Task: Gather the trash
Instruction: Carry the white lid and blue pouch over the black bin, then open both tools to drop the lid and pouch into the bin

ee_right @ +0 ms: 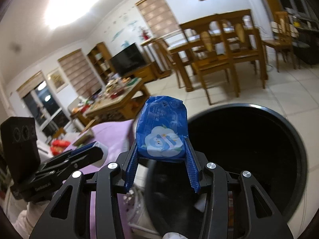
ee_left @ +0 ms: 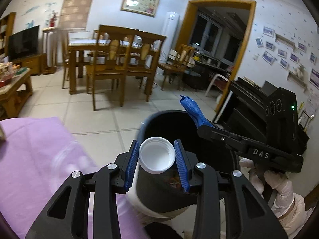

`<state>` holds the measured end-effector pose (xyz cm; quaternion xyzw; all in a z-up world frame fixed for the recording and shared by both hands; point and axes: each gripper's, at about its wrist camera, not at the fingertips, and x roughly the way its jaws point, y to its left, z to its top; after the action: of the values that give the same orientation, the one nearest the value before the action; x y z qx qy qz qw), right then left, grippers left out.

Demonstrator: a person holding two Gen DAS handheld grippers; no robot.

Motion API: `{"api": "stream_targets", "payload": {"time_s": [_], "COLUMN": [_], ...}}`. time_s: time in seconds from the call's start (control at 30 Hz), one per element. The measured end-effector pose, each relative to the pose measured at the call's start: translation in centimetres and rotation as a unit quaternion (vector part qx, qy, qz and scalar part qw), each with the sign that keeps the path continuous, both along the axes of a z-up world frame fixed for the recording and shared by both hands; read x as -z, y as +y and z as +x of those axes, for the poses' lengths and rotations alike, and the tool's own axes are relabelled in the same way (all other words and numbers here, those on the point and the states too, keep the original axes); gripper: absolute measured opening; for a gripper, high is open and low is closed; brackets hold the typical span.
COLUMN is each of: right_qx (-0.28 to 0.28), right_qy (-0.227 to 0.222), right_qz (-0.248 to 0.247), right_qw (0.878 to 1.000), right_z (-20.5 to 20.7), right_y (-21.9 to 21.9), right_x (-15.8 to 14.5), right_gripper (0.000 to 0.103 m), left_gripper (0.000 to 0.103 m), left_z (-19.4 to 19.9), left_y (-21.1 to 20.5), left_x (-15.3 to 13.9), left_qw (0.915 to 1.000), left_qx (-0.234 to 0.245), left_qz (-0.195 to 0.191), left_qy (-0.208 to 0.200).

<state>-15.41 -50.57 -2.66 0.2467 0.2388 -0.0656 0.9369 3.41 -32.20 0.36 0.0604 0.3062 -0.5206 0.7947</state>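
Both tongs grip trash above the black bin (ee_left: pixel 185 123): the left gripper (ee_left: pixel 157 155) is clamped on a white bottle cap (ee_left: pixel 156 155), the right gripper (ee_right: pixel 161 149) on a blue packet (ee_right: pixel 162 127). Beside the bin lies a purple cloth (ee_left: pixel 39 149). Beyond, pale floor tiles (ee_left: pixel 111 115) reach a wooden dining table (ee_left: pixel 111 47), chairs and a television (ee_left: pixel 23 41).
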Motion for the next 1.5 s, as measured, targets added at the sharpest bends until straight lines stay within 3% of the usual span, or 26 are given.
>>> {"api": "stream_targets", "payload": {"time_s": [0.17,0.5,1.23,1.3,1.37,1.4,1.5], "right_qx": [0.033,0.065,0.078,0.080,0.082,0.080,0.079], "right_qy": [-0.001,0.007,0.013,0.012,0.006,0.003,-0.001], "right_qz": [0.014,0.039,0.039,0.038,0.038,0.038,0.035], "right_qw": [0.999,0.997,0.996,0.996,0.996,0.996,0.996], "right_z": [-3.4,-6.0,-6.3,-6.3,-6.3,-6.4,-6.2], "right_y": [-3.2,-6.8,-5.8,-5.7,-5.9,-5.6,-5.4], "right_x": [1.7,4.8,5.6,5.5,5.4,5.0,4.4], "right_gripper": [0.043,0.043,0.047,0.056,0.066,0.067,0.069], "left_gripper": [0.037,0.037,0.038,0.042,0.069,0.075,0.080], "left_z": [-1.4,-2.8,-3.0,-2.8,-2.8,-2.8,-2.8], "left_y": [-3.2,-6.6,-8.5,-8.5,-8.4,-8.3,-7.9], "left_x": [1.0,3.1,4.6,4.7,4.5,4.4,4.2], "left_qw": [0.9995,0.9975,0.9957,0.9957,0.9961,0.9965,0.9968], "left_qx": [0.027,0.056,0.049,0.046,0.038,0.032,0.026], "left_qz": [0.013,0.042,0.077,0.079,0.079,0.078,0.075], "left_qy": [0.001,0.011,0.013,0.013,0.007,0.000,-0.009]}}
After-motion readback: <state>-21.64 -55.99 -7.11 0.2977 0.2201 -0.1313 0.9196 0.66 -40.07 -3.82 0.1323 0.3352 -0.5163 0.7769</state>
